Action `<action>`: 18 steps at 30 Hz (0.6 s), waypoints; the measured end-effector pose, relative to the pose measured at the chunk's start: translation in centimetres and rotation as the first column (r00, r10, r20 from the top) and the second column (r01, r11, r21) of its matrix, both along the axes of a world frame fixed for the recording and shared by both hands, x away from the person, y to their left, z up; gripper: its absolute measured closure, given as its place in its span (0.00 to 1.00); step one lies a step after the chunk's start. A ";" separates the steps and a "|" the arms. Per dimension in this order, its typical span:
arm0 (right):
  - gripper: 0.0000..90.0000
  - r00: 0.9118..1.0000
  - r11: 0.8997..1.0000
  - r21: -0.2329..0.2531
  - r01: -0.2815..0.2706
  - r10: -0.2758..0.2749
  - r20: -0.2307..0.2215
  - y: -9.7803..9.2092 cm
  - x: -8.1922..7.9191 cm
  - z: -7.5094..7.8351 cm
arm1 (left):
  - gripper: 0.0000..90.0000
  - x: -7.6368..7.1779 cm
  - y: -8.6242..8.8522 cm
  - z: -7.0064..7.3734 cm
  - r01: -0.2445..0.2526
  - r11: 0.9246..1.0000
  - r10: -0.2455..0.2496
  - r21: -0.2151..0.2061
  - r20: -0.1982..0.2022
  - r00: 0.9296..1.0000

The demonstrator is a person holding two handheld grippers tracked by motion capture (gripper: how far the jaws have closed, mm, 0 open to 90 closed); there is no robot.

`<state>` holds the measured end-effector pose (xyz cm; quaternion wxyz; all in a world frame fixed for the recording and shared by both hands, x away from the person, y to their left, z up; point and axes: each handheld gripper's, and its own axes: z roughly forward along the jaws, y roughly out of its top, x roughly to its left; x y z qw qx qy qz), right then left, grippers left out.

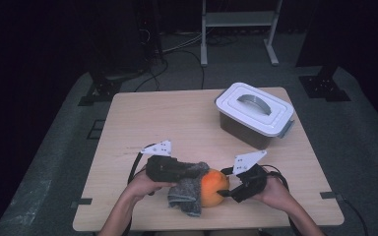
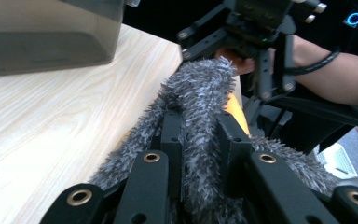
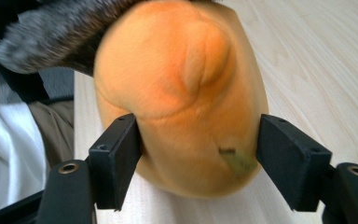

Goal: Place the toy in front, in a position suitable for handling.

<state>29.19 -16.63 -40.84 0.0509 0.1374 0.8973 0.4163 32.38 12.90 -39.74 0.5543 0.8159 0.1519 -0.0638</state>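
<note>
The left gripper (image 2: 198, 140) has its jaws closed on a fuzzy grey cloth (image 2: 200, 93) draped over the orange plush toy (image 3: 182, 93). The right gripper (image 3: 198, 158) clamps this toy from both sides, at the table's (image 1: 142, 118) front edge.

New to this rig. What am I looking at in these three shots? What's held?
No robot: a person holds a two-jaw tool in each hand. The high view looks down on a wooden table; the other two cameras ride on the tools. The left tool is clamped on a fuzzy grey cloth. The right tool has its jaws on both sides of an orange plush toy, gripping it. A lidded white box stands farther back.
</note>
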 end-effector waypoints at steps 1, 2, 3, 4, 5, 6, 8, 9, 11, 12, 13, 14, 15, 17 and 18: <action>0.31 0.999 0.999 0.034 0.018 -0.017 -0.030 -0.3 -0.3 0.0 | 0.84 0.0 -0.1 0.0 0.002 1.000 -0.002 -0.005 -0.004 1.000; 0.30 0.999 0.999 0.050 0.020 -0.018 -0.039 -0.3 -0.4 0.0 | 0.84 0.0 -0.2 0.0 0.001 1.000 -0.001 -0.007 -0.006 1.000; 0.28 0.999 0.998 0.064 0.027 -0.024 -0.046 -0.3 -0.4 -0.1 | 0.84 -0.1 -0.4 0.0 0.006 1.000 -0.006 -0.008 -0.004 1.000; 0.28 0.999 0.998 0.064 0.027 -0.024 -0.046 -0.3 -0.4 -0.1 | 0.84 -0.1 -0.4 0.0 0.006 1.000 -0.006 -0.008 -0.004 1.000; 0.26 0.998 0.996 0.078 0.033 -0.028 -0.060 -0.1 -0.3 -0.1 | 0.84 -0.1 -0.6 0.1 0.011 1.000 -0.011 -0.009 -0.002 1.000; 0.25 0.997 0.995 0.091 0.036 -0.029 -0.078 0.5 -0.2 -0.3 | 0.84 -0.2 -1.1 0.2 0.025 1.000 -0.025 -0.006 -0.003 1.000; 0.36 0.997 0.997 0.072 0.018 -0.013 -0.073 1.0 0.0 -0.6 | 0.84 -0.3 -1.4 0.2 0.046 0.999 -0.046 0.010 -0.004 0.999; 0.36 0.999 0.998 0.066 0.003 0.001 -0.051 1.1 0.0 -0.7 | 0.84 -0.3 -1.4 0.2 0.046 0.999 -0.046 0.010 -0.004 0.999; 0.48 0.998 0.997 0.053 -0.054 0.053 0.017 0.8 -0.2 -1.0 | 0.84 -0.2 -1.2 -0.1 0.061 0.998 -0.061 0.009 -0.017 0.998; 0.48 0.998 0.997 0.053 -0.054 0.053 0.017 0.8 -0.2 -1.0 | 0.84 -0.2 -1.2 -0.1 0.061 0.998 -0.061 0.009 -0.017 0.998; 0.50 0.998 0.996 0.062 -0.065 0.064 0.011 0.5 -0.1 -1.1 | 0.84 -0.2 -1.0 -0.2 0.060 0.998 -0.060 0.007 -0.019 0.998; 0.51 0.997 0.995 0.068 -0.076 0.075 0.009 0.3 0.0 -1.2 | 0.84 -0.1 -0.8 -0.2 0.061 0.998 -0.061 0.007 -0.019 0.998; 0.52 0.996 0.994 0.066 -0.088 0.087 0.021 0.2 0.0 -1.2 | 0.84 -0.1 -0.6 -0.2 0.057 0.998 -0.056 0.005 -0.019 0.998; 0.52 0.995 0.993 0.064 -0.099 0.097 0.025 0.1 0.0 -1.2 | 0.84 0.0 -0.2 -0.2 0.053 0.999 -0.052 0.014 -0.013 0.999; 0.52 0.994 0.993 0.057 -0.108 0.106 0.032 0.0 0.0 -1.2 | 0.83 0.1 0.3 -0.3 0.042 0.999 -0.042 0.018 -0.015 0.999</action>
